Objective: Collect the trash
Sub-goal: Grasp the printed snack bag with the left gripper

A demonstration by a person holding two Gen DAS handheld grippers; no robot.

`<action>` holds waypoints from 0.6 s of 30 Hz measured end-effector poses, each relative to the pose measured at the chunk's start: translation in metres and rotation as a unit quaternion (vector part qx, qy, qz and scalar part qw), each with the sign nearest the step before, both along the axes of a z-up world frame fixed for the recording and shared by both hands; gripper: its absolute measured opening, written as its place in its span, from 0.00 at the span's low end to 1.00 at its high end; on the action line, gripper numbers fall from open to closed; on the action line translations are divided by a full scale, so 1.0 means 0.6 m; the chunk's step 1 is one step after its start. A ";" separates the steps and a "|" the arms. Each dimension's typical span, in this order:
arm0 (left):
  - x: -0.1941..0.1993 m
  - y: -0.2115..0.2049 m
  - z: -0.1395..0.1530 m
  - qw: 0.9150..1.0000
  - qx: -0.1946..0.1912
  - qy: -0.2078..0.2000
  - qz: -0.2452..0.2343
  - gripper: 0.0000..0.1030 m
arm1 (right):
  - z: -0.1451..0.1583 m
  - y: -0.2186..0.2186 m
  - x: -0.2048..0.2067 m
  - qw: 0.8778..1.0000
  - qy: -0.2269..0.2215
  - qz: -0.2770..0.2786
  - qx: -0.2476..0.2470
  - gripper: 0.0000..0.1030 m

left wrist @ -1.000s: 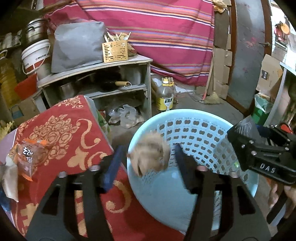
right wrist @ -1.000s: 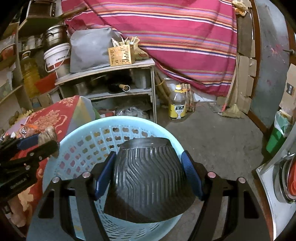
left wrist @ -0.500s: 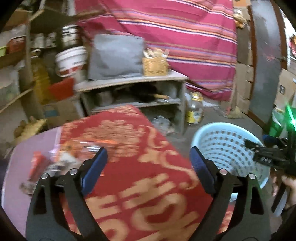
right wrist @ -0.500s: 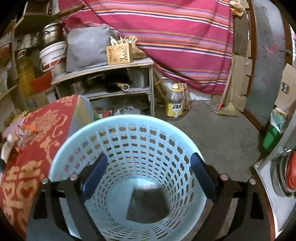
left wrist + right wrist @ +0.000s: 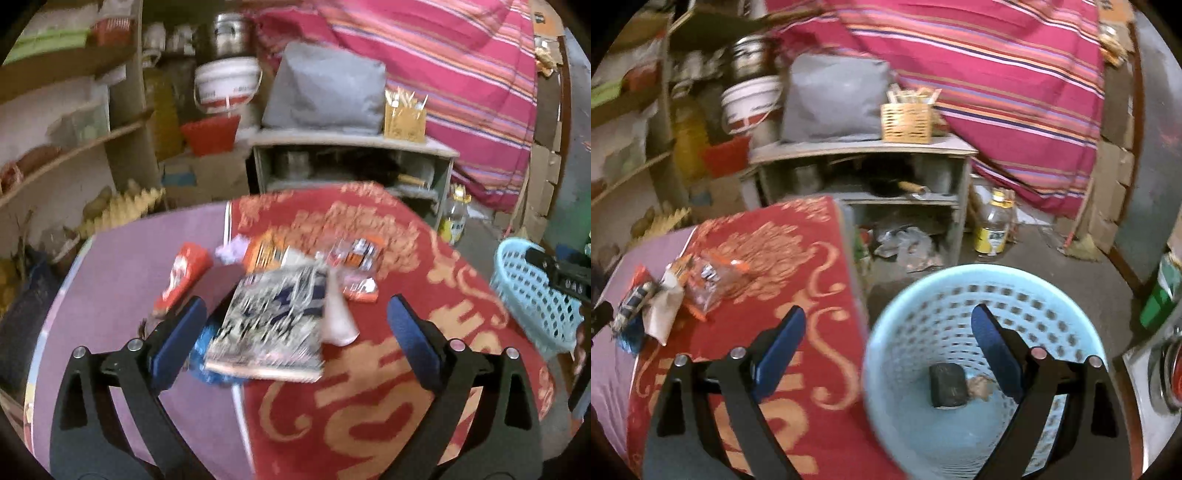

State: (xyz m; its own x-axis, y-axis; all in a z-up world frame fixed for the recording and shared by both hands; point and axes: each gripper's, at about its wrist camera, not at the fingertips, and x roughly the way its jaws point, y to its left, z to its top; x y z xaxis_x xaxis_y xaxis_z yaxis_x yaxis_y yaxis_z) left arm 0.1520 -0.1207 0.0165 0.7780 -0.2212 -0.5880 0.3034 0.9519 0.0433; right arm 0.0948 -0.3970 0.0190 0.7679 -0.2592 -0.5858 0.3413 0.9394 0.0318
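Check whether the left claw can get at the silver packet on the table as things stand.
Probably yes. The left claw is opening, jaws wide with nothing held, and the silver packet lies right between and ahead of them on top of the pile, with nothing over it. A blue wrapper underneath might get caught too.

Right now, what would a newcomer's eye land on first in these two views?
Probably the heap of wrappers on the red patterned cloth, dead ahead of the left gripper, whose jaws are opening with nothing pressed between them. Next, the pale blue basket on the floor beside the table, under the open right gripper, with a black block and a brownish wad at its bottom.
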 end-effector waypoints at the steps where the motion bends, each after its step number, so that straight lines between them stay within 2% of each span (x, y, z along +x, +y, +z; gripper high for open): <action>1: -0.002 0.006 -0.008 1.000 0.004 0.003 -0.002 0.92 | -0.001 0.009 0.006 1.000 0.001 0.003 0.002 0.87; 6: -0.009 0.011 -0.040 0.999 0.049 0.000 -0.015 0.92 | -0.011 0.040 0.034 0.999 0.014 0.015 0.026 0.87; 9: -0.003 0.017 -0.057 0.998 0.063 -0.001 -0.016 0.90 | -0.020 0.050 0.050 0.999 0.027 0.020 0.033 0.87; 11: 0.006 0.020 -0.064 0.998 0.066 0.003 -0.013 0.80 | -0.024 0.057 0.060 0.999 0.032 0.023 0.037 0.87; 13: 0.015 0.024 -0.067 0.998 0.059 0.009 -0.014 0.64 | -0.027 0.064 0.067 0.998 0.035 0.026 0.041 0.87; 14: 0.020 0.026 -0.067 0.998 0.057 0.011 -0.014 0.61 | -0.028 0.069 0.071 0.998 0.035 0.028 0.043 0.87; 18: 0.022 0.022 -0.059 0.999 0.049 -0.002 -0.022 0.37 | -0.032 0.091 0.084 0.998 0.041 0.041 0.037 0.87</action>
